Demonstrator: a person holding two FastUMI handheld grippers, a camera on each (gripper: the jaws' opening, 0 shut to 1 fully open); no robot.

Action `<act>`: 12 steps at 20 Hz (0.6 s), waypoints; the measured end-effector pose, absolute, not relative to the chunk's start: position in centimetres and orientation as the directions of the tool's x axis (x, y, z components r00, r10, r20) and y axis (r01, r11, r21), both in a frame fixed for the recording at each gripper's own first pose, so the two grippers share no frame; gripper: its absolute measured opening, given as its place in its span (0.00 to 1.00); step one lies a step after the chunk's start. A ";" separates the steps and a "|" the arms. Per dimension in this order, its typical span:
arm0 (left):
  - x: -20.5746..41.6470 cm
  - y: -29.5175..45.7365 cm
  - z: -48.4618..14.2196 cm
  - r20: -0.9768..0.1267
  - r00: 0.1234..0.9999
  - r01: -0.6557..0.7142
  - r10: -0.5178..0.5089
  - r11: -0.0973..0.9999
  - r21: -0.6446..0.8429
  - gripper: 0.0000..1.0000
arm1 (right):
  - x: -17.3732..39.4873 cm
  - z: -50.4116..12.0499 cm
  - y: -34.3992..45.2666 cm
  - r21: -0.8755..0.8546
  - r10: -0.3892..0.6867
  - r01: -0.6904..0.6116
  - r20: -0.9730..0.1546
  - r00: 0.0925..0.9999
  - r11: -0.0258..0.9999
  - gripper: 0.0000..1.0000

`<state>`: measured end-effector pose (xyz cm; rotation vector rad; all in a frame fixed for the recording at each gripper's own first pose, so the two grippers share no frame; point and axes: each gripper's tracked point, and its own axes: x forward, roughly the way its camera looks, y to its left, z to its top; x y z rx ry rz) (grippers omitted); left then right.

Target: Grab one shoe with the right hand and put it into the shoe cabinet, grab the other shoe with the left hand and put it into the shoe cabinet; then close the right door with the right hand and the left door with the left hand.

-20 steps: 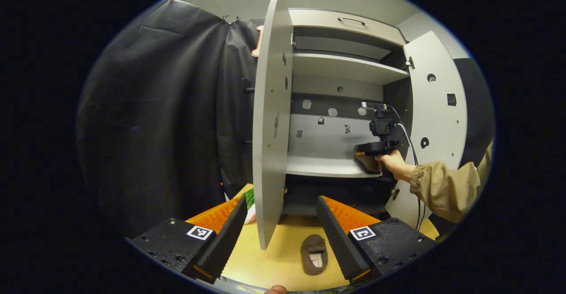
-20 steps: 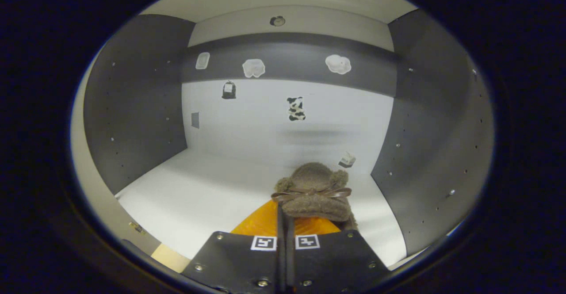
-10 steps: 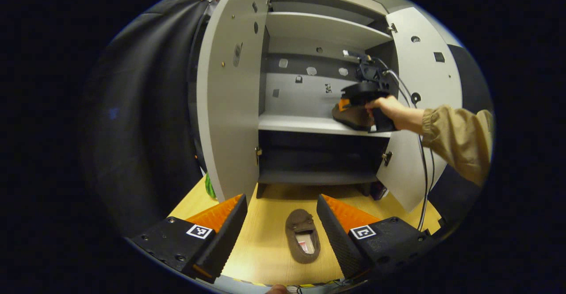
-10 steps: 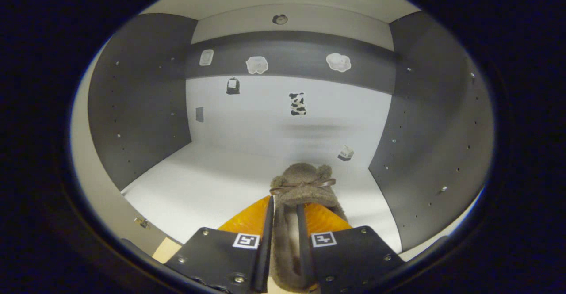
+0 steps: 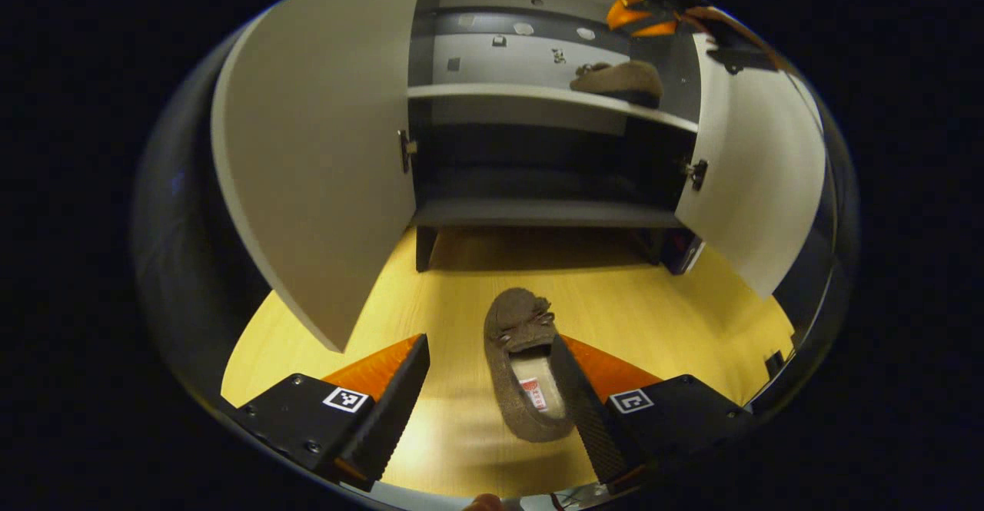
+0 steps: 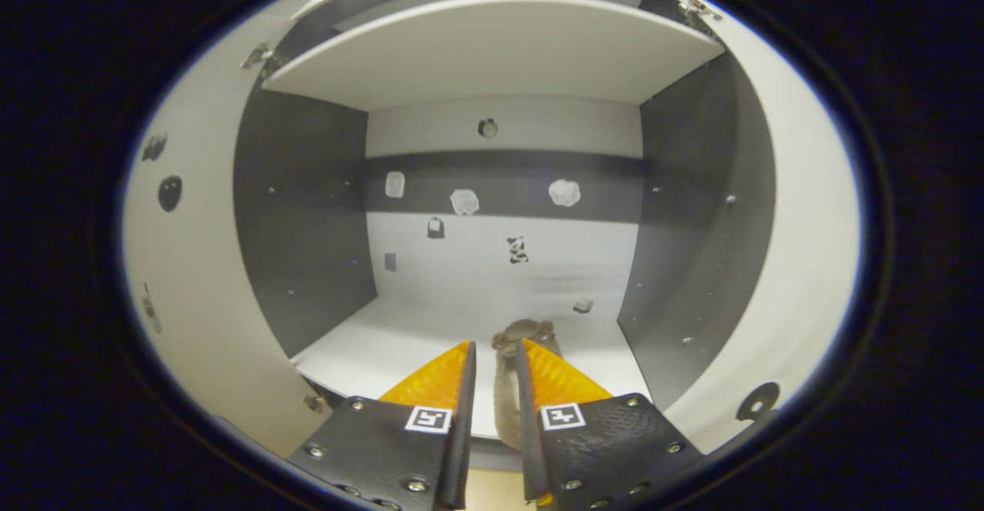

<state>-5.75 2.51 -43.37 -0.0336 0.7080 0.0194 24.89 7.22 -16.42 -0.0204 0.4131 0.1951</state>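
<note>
One brown fuzzy slipper (image 5: 526, 365) lies on the wooden floor (image 5: 653, 303), toe toward the shoe cabinet (image 5: 538, 211). My left gripper (image 5: 490, 340) hangs open just above it, with the slipper's heel side close to the right-hand finger. The other slipper (image 5: 619, 79) rests on the cabinet's white shelf (image 5: 492, 92), near its right end. In the right gripper view that slipper (image 6: 524, 333) lies on the shelf (image 6: 369, 350) beyond my right gripper (image 6: 494, 346), whose fingers stand slightly apart and clear of it. From the left gripper view, the right gripper (image 5: 642, 15) hovers above the shelf slipper.
Both cabinet doors stand open: the left door (image 5: 323, 150) swings far out over the floor, the right door (image 5: 761, 165) angles outward. A dark lower compartment (image 5: 538, 165) sits beneath the shelf. A small dark object (image 5: 683, 251) lies by the cabinet's right foot.
My right gripper opened, left the slipper on the shelf and drew back out of the cabinet. My left gripper tipped down and came closer to the floor slipper.
</note>
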 end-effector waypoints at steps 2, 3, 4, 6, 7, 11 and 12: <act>-5.0 2.4 -46.4 -0.678 0.735 -0.017 0.009 1.000 -0.005 0.98 | 23.1 -13.6 7.0 0.050 0.198 -0.193 -0.367 0.909 0.980 0.28; -4.7 2.4 -47.5 -0.689 0.724 -0.013 0.012 1.000 0.003 0.98 | 22.1 -12.4 6.7 0.065 0.203 -0.192 -0.351 0.914 0.979 0.31; -4.5 2.5 -48.8 -0.702 0.712 -0.018 0.017 1.000 0.006 0.97 | 21.2 -11.2 6.4 0.074 0.205 -0.191 -0.338 0.919 0.979 0.31; -3.6 2.6 -51.5 -0.727 0.686 -0.012 0.012 1.000 0.006 0.96 | 19.6 -9.1 5.8 0.079 0.205 -0.189 -0.314 0.927 0.979 0.28; -3.2 2.7 -52.5 -0.736 0.676 -0.005 0.010 1.000 0.009 0.96 | 18.9 -8.2 5.5 0.080 0.204 -0.189 -0.302 0.931 0.979 0.28; -1.8 2.1 -54.8 -0.761 0.648 0.032 -0.024 0.999 -0.004 0.78 | 16.6 -5.8 4.9 0.070 0.203 -0.191 -0.271 0.941 0.979 0.28; -1.1 1.8 -55.4 -0.760 0.649 0.049 -0.037 0.999 -0.007 0.65 | 16.0 -5.4 5.1 0.074 0.211 -0.198 -0.269 0.940 0.977 0.24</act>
